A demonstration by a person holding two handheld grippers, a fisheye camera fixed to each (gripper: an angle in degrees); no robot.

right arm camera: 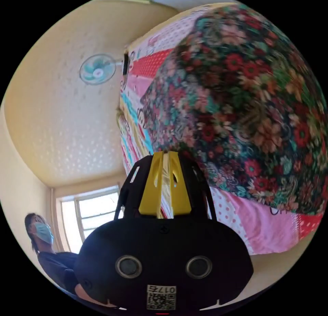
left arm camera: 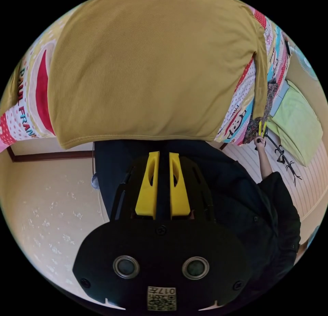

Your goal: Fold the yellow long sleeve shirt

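1. In the left gripper view, the yellow long sleeve shirt spreads across a patterned quilt, its hem edge just beyond the tips of the left gripper.
2. The left gripper's two yellow jaws stand nearly together with only a thin slot between them; whether any cloth is caught at their tips cannot be told.
3. One sleeve runs along the shirt's side to the right gripper, seen at a distance, whose jaws appear to hold the sleeve end.
4. In the right gripper view, the right gripper has its two jaws almost closed, with a pale strip showing in the slot.
5. Count: one shirt, two grippers, one floral cloth, one wall fan, one person.
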